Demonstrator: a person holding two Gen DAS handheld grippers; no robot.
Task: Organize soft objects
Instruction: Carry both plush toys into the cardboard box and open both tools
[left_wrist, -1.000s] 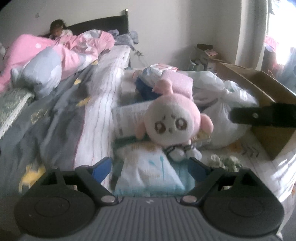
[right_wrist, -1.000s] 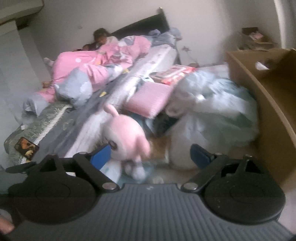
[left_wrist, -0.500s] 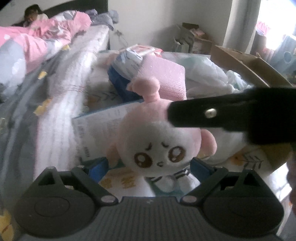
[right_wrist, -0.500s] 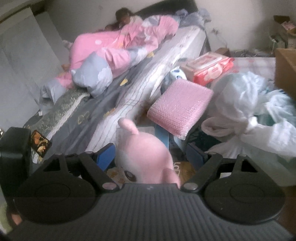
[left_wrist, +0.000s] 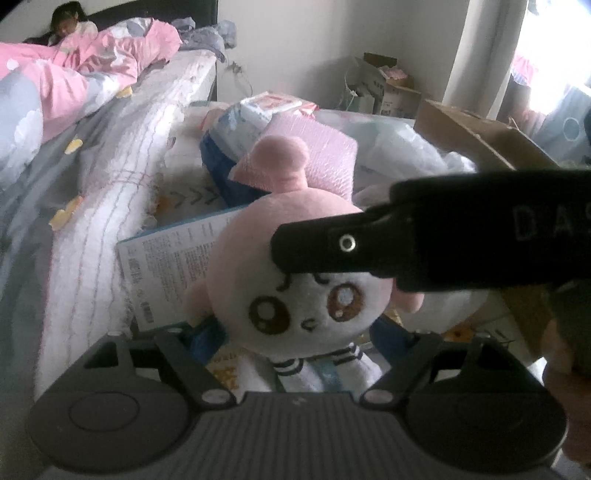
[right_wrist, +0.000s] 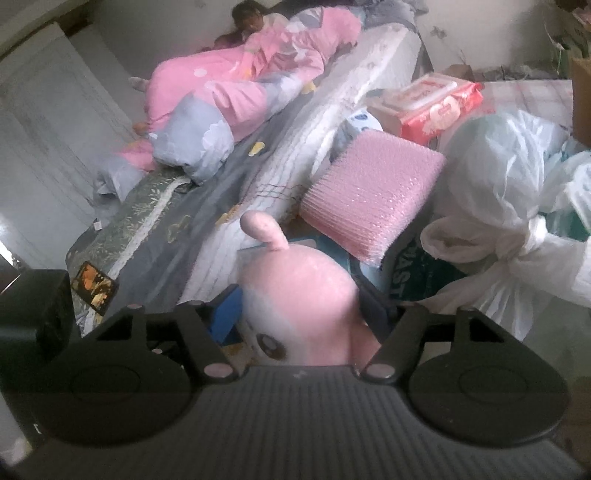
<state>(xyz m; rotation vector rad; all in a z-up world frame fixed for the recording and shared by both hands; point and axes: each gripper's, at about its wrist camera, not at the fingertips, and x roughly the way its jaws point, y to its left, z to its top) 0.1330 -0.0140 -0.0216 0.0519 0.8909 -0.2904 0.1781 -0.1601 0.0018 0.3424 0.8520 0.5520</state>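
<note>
Plush toy (right_wrist: 299, 295) sits upright on the cluttered bed, its long axis running head to foot, directly between the blue pads of the right hand-held gripper (right_wrist: 299, 314). This hand-held gripper is the nearer; its jaws have just been closing around the pink head, though contact seems not yet made. The left hand-held gripper (left_wrist: 295, 339) stands spread, just before the toy's body.
</note>
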